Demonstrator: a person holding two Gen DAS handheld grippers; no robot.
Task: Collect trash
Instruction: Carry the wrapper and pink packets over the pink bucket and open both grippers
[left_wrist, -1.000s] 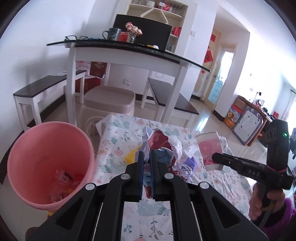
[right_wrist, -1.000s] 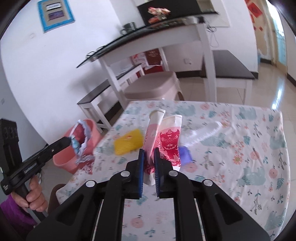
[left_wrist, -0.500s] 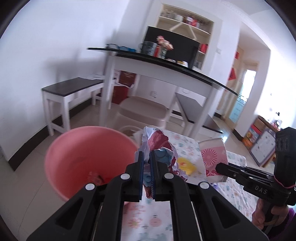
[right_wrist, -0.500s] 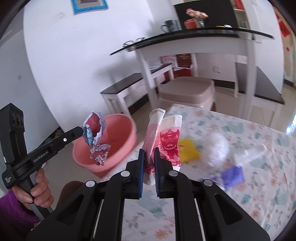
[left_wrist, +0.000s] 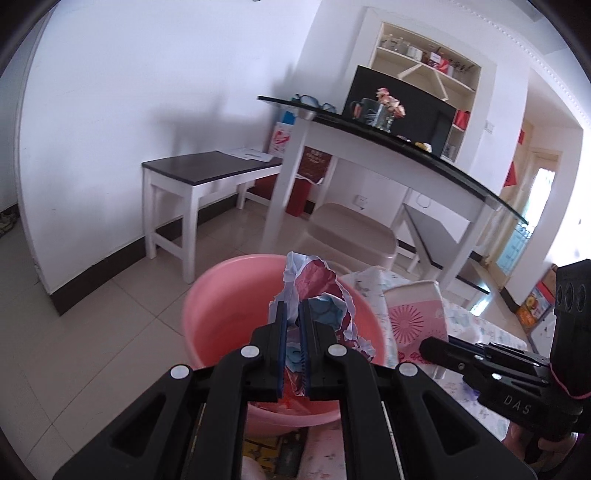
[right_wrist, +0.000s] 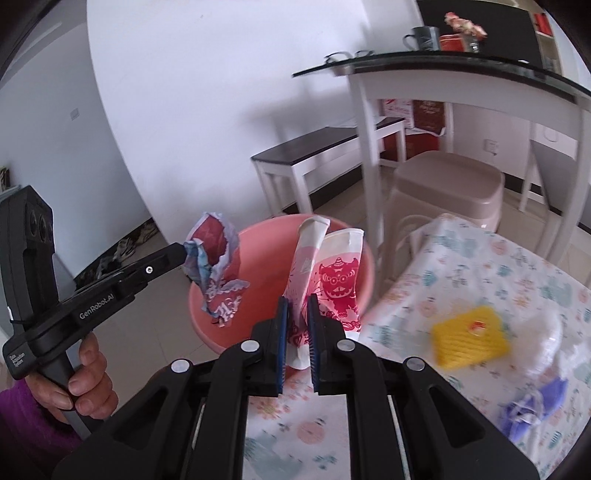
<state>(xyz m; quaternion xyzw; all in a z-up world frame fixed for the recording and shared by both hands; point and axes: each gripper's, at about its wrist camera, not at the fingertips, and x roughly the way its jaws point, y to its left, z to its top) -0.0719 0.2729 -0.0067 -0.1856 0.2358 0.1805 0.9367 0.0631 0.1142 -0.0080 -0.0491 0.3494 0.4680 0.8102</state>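
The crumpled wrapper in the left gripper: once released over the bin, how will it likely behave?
The wrapper looks thin and torn, drooping from the left gripper, so probably floppy and very light. It hangs over the pink bin, so it would likely flutter down rather than drop straight, and might snag on the pads.

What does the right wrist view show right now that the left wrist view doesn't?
Only the right wrist view shows the trash left on the floral tablecloth: a yellow item and a purple scrap, both blurred.

Only the left wrist view shows the right gripper from outside, with the doorway behind it.

Both show the pink basin, the left gripper shut on a crumpled wrapper over it, and the pink paper cup the right gripper holds.
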